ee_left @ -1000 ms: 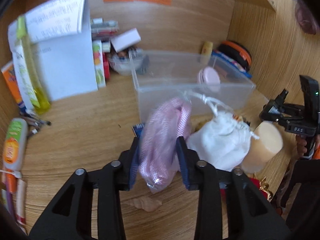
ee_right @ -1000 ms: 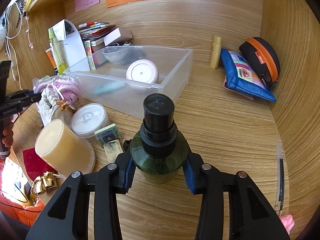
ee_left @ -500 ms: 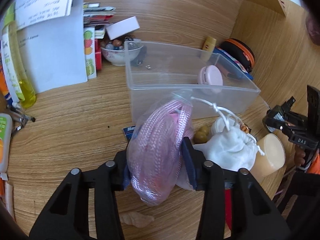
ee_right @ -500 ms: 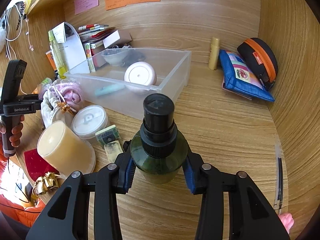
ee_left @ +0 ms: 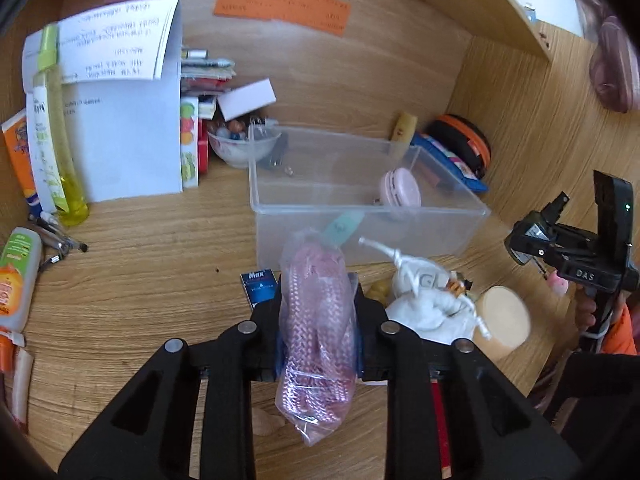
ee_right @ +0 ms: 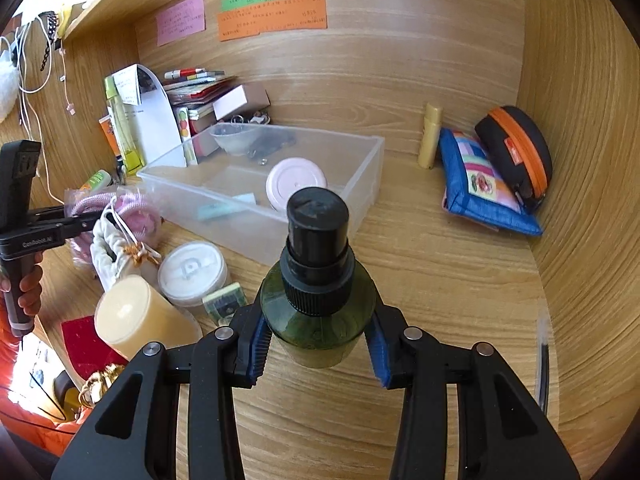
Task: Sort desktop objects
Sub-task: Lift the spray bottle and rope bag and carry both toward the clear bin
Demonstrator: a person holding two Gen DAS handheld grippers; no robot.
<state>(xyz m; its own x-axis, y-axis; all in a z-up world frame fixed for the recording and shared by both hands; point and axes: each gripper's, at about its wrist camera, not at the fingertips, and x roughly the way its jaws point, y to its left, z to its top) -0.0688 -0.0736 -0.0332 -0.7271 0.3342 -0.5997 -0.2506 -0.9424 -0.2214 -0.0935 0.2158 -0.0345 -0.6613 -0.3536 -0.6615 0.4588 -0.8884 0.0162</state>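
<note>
The left tongs are pinching a clear bag of pink cord, pads pressed into both sides of the bag; the bag's long axis runs forward along the fingers, its knotted neck pointing toward the clear plastic bin and its bottom end hanging below the jaws toward the camera. The right tongs are pinching a dark green spray bottle at its shoulder, the bottle upright, black cap up, and its base appears to be at or just above the wooden desk; contact cannot be confirmed. Just beside the left tongs, to their right, lie a white drawstring pouch and a cream candle; a small blue box sits just to the left. Directly ahead of the bag stands the near wall of the bin, which already holds a pink round case and a pale green item. From the right wrist view the same bin lies ahead and slightly left of the bottle, further off than it is from the bag. Judgement: the left tongs are the nearer to the bin, and the bag must be raised over the near wall and carried straight forward before release. Against the back wall stand a papers stack, a yellow tube and two zip pouches.
</note>
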